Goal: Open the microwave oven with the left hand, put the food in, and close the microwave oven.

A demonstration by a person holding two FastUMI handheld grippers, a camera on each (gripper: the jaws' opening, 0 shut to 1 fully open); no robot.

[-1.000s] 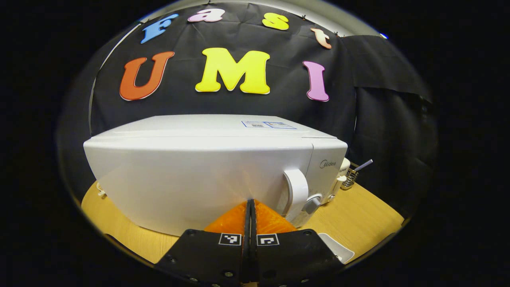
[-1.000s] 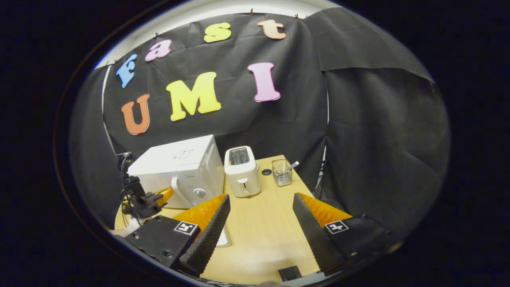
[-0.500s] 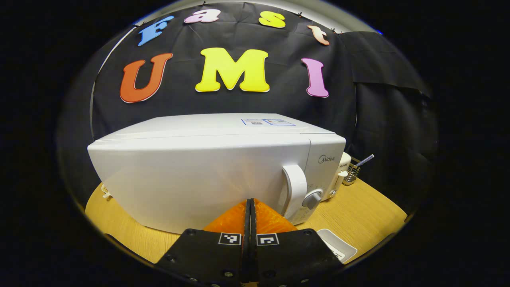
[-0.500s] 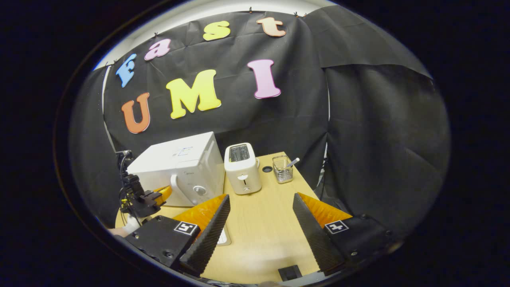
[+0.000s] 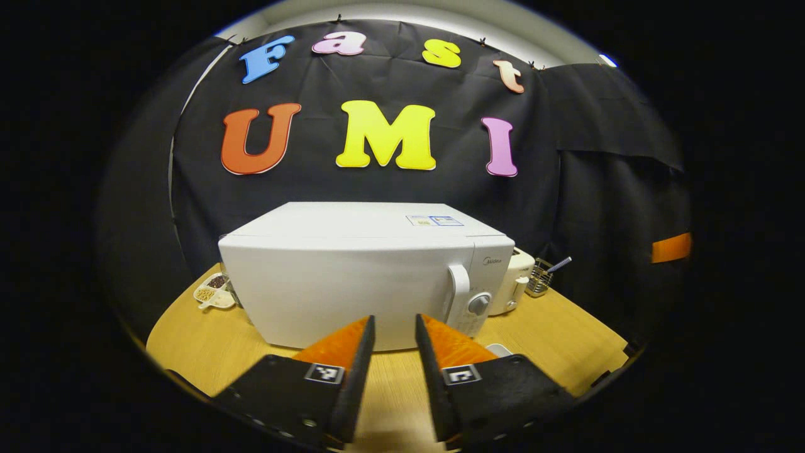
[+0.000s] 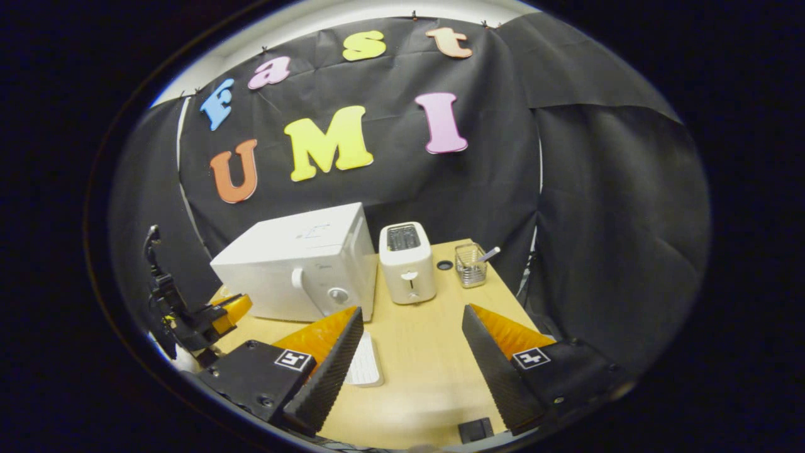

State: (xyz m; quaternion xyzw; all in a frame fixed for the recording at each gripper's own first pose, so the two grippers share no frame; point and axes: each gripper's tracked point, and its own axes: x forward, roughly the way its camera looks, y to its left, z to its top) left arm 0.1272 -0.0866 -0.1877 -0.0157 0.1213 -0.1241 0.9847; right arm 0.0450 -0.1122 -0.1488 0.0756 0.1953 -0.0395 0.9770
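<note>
We see the surface (image 6: 427,352) carrying the microwave (image 5: 352,283), door closed, at rear left. A toaster (image 6: 407,262) stands just beside its right side; a wire holder (image 6: 470,265) stands near the toaster. A white tray (image 6: 365,362) lies in front of the microwave. Left gripper (image 5: 393,327) faces the door, jaws narrowly apart, holding nothing. Right gripper (image 6: 412,321) hangs over the surface, jaws wide, holding nothing.

White box-shaped microwave oven (image 5: 352,283), grey dial (image 5: 479,304); white toaster (image 6: 407,264); light wood-grain table (image 6: 427,352).
</note>
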